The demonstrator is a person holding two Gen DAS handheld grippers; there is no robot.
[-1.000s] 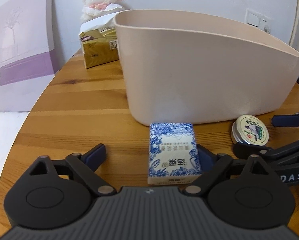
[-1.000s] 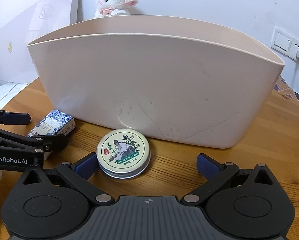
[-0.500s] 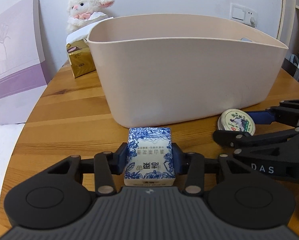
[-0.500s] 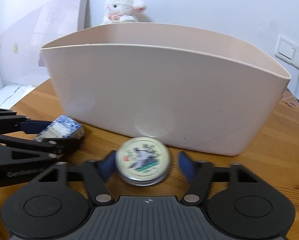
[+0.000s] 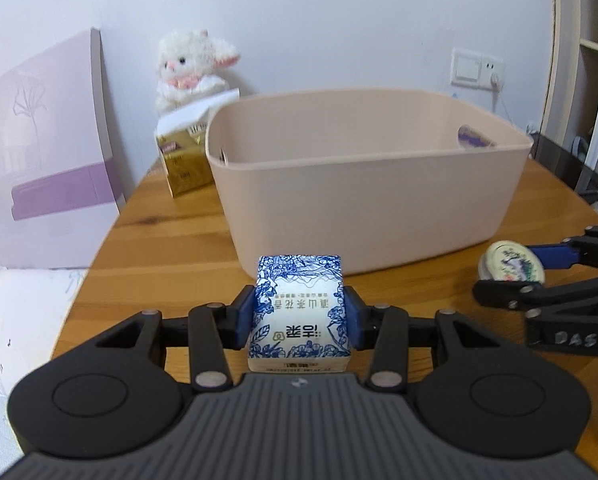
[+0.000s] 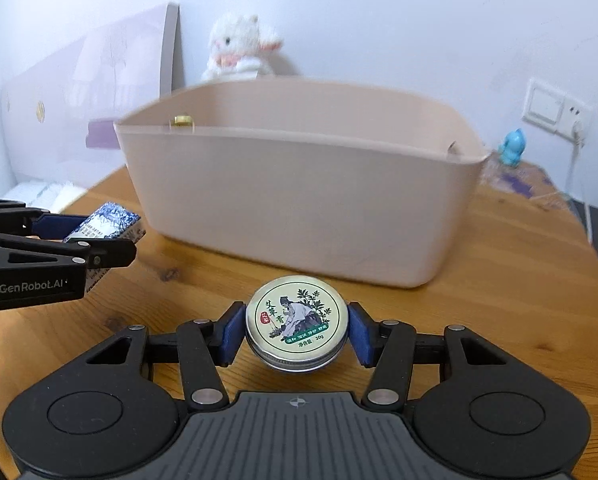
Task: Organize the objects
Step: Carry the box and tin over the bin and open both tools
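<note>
My left gripper (image 5: 299,316) is shut on a blue-and-white patterned box (image 5: 299,312) and holds it above the wooden table, in front of the beige plastic bin (image 5: 363,184). My right gripper (image 6: 297,330) is shut on a round silver tin (image 6: 297,326) with a green illustrated lid, lifted in front of the bin (image 6: 299,200). The box shows at the left of the right wrist view (image 6: 107,224), and the tin at the right of the left wrist view (image 5: 511,266). Most of the bin's inside is hidden.
A gold tissue pack (image 5: 183,156) and a white plush lamb (image 5: 191,68) stand behind the bin's left end. A purple-and-white board (image 5: 47,152) leans at the left. A small blue figure (image 6: 511,152) stands at the back right. The round table's edge (image 5: 91,264) curves nearby.
Both grippers closed, the left on the patterned box and the right on the tin. Both then rose and drew back, so the bin looks lower and its inside rim shows.
</note>
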